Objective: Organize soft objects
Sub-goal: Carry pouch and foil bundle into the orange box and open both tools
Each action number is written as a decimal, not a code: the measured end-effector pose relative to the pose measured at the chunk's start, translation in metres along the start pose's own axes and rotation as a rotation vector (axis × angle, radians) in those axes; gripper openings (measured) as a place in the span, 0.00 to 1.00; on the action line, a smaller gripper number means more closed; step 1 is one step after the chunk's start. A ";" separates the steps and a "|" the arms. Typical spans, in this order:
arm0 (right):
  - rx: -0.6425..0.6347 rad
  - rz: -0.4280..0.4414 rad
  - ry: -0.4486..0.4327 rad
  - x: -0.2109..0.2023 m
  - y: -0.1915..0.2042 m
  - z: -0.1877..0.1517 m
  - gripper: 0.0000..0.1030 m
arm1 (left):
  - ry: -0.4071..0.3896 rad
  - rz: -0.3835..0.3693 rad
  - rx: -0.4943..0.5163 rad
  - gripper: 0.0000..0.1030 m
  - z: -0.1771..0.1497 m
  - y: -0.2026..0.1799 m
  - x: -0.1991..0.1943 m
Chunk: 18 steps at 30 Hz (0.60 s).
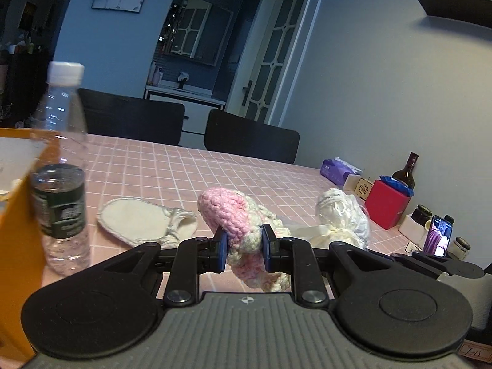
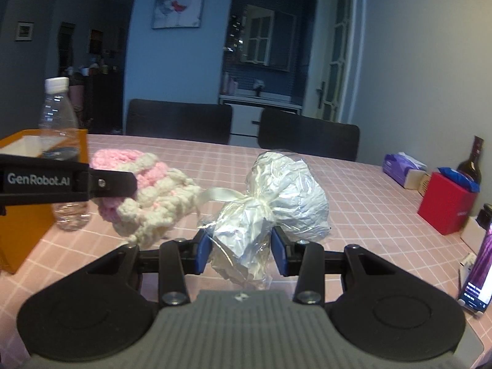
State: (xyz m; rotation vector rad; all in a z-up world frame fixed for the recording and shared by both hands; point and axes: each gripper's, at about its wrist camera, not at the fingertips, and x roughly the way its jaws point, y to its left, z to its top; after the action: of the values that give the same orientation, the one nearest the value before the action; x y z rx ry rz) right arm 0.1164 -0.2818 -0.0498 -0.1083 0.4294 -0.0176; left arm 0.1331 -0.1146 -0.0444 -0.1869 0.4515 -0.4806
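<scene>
My left gripper (image 1: 245, 247) pinches the pink-and-cream knitted piece (image 1: 229, 215) at frame centre, lifted off the pink checked tablecloth (image 1: 190, 169); my right gripper (image 2: 241, 250) clamps the crinkly ribbon-tied bundle (image 2: 276, 196) centrally. Farther back at left stand a water bottle (image 1: 60, 166) and an orange box (image 2: 24, 224).

The chunky pink-and-cream crocheted yarn slipper (image 1: 233, 215) looked rough and matt. The cream bundle in crinkled clear plastic wrap (image 2: 276, 196) was glossy. The pink checked tablecloth (image 1: 190, 169) looked smooth. The clear plastic water bottle (image 1: 60, 169) shone.
</scene>
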 end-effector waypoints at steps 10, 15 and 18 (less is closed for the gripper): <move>-0.065 0.179 -0.082 -0.048 0.039 0.018 0.40 | -0.068 0.043 -0.001 0.23 0.006 0.012 -0.068; -0.118 0.273 -0.128 -0.069 0.063 0.029 0.40 | -0.115 0.067 0.018 0.24 0.014 0.019 -0.104; -0.148 0.344 -0.140 -0.077 0.077 0.038 0.40 | -0.137 0.093 0.039 0.24 0.020 0.026 -0.125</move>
State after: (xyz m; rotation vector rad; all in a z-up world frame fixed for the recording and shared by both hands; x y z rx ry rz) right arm 0.0621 -0.1986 0.0078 -0.1791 0.3049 0.3584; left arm 0.0537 -0.0303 0.0128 -0.1595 0.3154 -0.3823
